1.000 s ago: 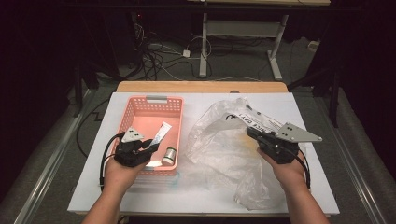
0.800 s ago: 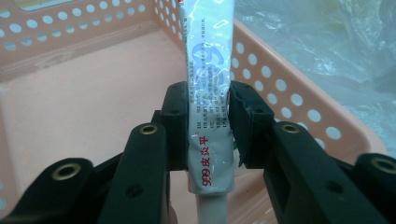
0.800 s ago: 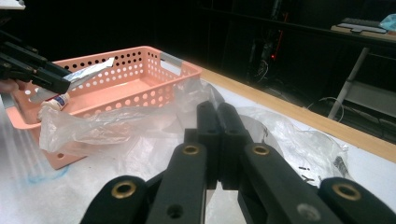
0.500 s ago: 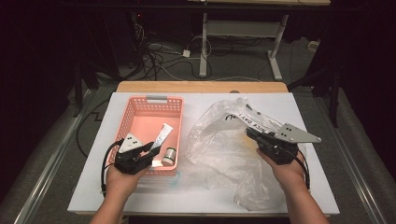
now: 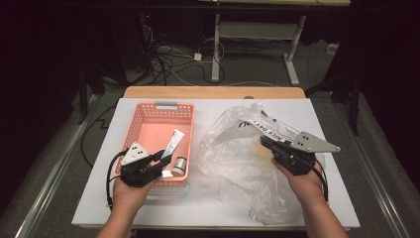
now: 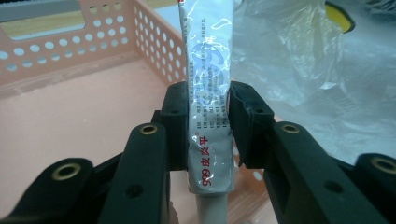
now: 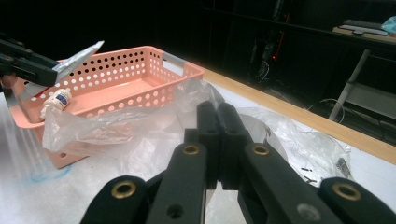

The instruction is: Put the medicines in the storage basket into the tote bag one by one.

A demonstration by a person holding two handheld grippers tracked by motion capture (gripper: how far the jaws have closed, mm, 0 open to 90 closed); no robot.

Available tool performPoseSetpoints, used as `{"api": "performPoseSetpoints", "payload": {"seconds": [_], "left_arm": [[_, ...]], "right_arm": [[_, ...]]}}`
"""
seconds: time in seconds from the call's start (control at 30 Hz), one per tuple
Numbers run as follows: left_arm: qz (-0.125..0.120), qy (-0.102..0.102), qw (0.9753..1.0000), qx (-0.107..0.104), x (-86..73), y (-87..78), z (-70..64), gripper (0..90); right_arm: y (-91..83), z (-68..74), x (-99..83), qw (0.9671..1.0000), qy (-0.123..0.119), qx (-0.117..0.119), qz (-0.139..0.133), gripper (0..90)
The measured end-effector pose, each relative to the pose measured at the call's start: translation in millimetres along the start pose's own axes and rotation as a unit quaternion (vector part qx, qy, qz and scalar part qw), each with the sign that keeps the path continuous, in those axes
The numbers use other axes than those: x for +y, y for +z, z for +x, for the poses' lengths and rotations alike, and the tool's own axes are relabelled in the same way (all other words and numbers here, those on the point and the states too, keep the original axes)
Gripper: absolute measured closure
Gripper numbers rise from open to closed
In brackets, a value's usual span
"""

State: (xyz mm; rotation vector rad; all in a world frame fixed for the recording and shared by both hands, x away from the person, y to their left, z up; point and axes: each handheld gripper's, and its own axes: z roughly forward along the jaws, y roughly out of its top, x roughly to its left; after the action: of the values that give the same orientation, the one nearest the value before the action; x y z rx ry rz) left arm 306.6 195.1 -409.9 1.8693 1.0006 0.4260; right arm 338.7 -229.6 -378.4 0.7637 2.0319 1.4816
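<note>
Tube (image 6: 208,93) of paste sits clamped between the left gripper (image 6: 207,121) jaws above the pink basket (image 5: 148,129); the high view adds a small bottle (image 5: 180,166) inside. Right gripper (image 7: 218,140), jaws pressed together, pinches the clear plastic bag (image 5: 233,153).

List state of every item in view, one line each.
Left gripper: shut on tube.
Tube: clamped between the jaws, over the basket.
Right gripper: shut, jaws together at the bag; grip on the film unclear.
Bag: crumpled on the table.
Basket: upright on the table.
Bottle: lying in the basket.
</note>
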Motion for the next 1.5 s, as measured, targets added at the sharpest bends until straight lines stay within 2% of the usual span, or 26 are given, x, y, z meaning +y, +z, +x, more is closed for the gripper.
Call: {"api": "performPoseSetpoints", "payload": {"seconds": [0.47,0.6,1.27,1.5], "left_arm": [[-0.028,0.039,0.9984,-0.031,15.5,-9.4,-33.3,67.6],[-0.033,0.040,0.9976,-0.045,17.2,-8.1,-42.1,67.6],[-0.013,0.069,0.9925,-0.101,13.6,15.5,-84.0,67.5],[0.000,0.078,0.9908,-0.111,9.6,25.7,-94.2,67.5]], "right_arm": [[1.1,0.5,-0.3,1.0000,-0.003,0.000,0.003,90.0],[1.4,1.0,-0.4,1.0000,-0.002,0.001,0.004,90.0],[2.6,2.3,-1.2,1.0000,-0.001,0.004,0.004,90.0],[3.0,3.2,-1.2,1.0000,-0.002,0.007,0.005,90.0]]}}
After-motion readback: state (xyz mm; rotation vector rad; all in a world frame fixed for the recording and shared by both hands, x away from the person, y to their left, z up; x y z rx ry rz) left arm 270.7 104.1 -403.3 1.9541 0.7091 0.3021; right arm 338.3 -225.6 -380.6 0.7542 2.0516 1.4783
